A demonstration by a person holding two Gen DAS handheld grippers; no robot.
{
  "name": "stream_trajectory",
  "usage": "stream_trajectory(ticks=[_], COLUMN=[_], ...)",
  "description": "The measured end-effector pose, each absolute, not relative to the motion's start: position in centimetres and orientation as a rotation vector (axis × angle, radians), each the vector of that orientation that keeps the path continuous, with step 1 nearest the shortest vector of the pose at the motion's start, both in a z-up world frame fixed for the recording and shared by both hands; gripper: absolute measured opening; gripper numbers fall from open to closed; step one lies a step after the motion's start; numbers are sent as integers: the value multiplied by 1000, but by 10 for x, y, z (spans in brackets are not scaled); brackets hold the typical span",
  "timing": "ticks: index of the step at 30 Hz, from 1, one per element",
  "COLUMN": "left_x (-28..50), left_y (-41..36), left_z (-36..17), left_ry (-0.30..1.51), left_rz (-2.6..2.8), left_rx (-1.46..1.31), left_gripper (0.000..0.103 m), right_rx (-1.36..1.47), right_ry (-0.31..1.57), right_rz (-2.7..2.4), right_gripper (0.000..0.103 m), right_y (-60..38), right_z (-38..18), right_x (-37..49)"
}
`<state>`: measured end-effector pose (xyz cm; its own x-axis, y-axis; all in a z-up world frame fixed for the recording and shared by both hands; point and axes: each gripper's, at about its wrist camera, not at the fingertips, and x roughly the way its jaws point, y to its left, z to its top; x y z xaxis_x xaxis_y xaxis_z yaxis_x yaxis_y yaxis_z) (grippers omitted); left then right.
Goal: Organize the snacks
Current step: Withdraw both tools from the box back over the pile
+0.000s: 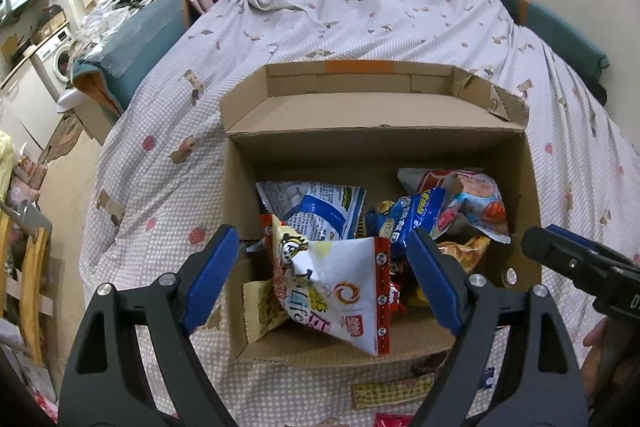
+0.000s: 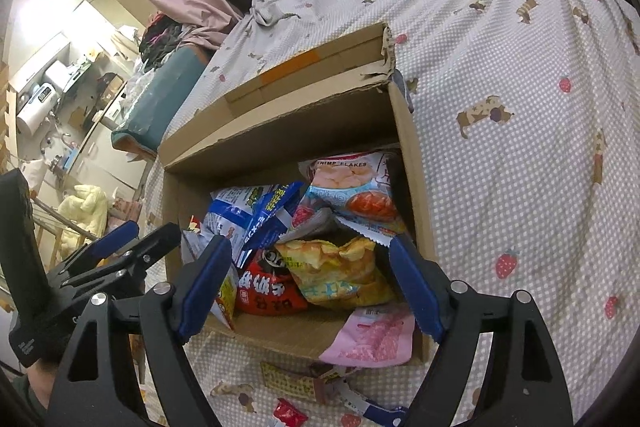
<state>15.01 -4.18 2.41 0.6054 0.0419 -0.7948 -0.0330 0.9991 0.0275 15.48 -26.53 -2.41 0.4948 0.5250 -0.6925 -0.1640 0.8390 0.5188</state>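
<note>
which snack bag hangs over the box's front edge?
The pink bag, draped over the cardboard box's near wall at its right corner; the others lie inside.

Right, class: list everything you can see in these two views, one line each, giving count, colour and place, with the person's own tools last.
cardboard box: one, brown, open, on the bed
snack packets: several, mixed colours, piled inside the box
pink packet: one, hanging over the box's near edge
loose packets: a few, on the bedsheet in front of the box
bedsheet: one, pale, dotted with animal and strawberry prints
left gripper: black with blue pads, open above the box
right gripper: same colours, open above the box
</note>
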Motion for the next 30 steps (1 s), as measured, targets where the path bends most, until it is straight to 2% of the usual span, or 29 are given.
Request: stream_trajectory(ticks=[30], left_x=[66], left_y=[11], left_z=[17], left_ry=[1012], left_rz=[5], left_rx=[-124], left_gripper=[84], right_rx=[367], right_ry=[990], right_rz=[415], right_gripper=[84], right_y=[-263], right_z=[-19], right_x=[83])
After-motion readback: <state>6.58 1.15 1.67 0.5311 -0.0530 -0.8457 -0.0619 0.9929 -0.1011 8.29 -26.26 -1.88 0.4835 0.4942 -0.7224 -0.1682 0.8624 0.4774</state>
